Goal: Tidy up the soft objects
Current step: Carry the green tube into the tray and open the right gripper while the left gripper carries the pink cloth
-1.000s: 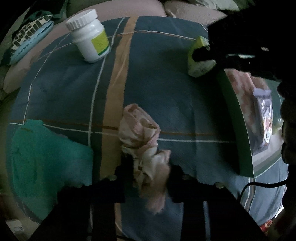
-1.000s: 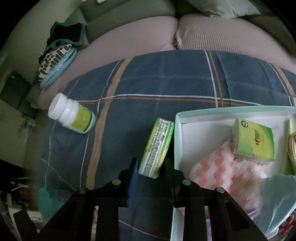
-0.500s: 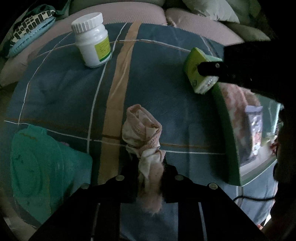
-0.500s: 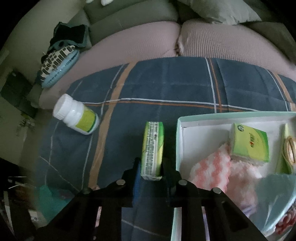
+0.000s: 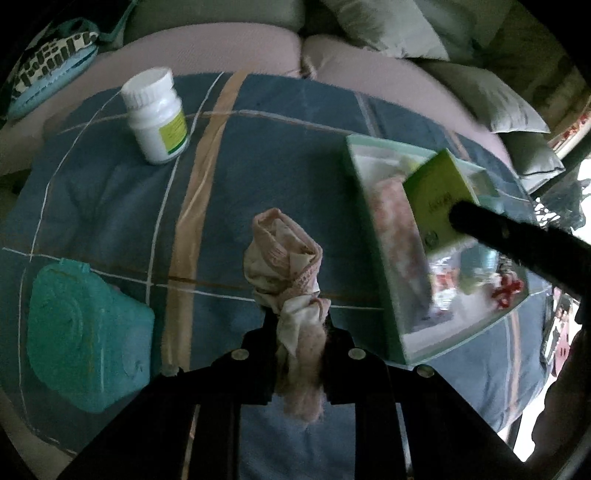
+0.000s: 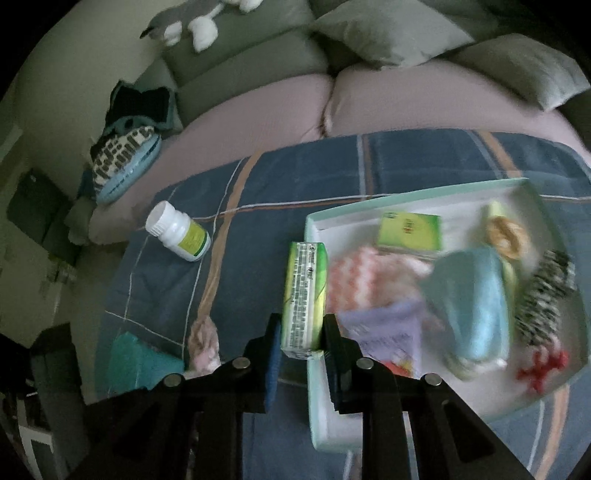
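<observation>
Both claws are loaded. Left gripper (image 5: 300, 332) has its fingers pressed onto a bunched pink-and-cream sock (image 5: 284, 266), whose free end stands up ahead of the fingertips over the blue plaid blanket (image 5: 258, 140). Right gripper (image 6: 300, 343) pinches a green tissue pack (image 6: 304, 299) by its near end; the pack is held on edge right at the left rim of the pale green tray (image 6: 314, 406), raised above the blanket.

Taking the tray as the landmark: it lies on the blanket, and inside it are a second green tissue pack (image 6: 410, 230), a pink-and-white cloth (image 6: 365, 280), a light blue cloth (image 6: 476, 299), a lilac packet (image 6: 388, 332), a black-and-white striped item (image 6: 543, 299), a yellowish ring-shaped thing (image 6: 506, 232) and something small and red (image 6: 539, 369); most of these are blurred. Left of the tray, well apart, a white bottle (image 6: 177, 230) with a green label rests on the blanket. Further left and nearer the camera lies a teal wipes pack (image 5: 88, 332).

Beyond the tray, the blanket ends against mauve sofa cushions (image 6: 424, 99), with grey-green pillows (image 6: 388, 33) behind them and a grey-and-white plush toy (image 6: 199, 26) on the backrest. Far left of the tray, a blue pouch (image 6: 122, 162) with a black-and-white pattern sits on the cushion. The room is dim.
</observation>
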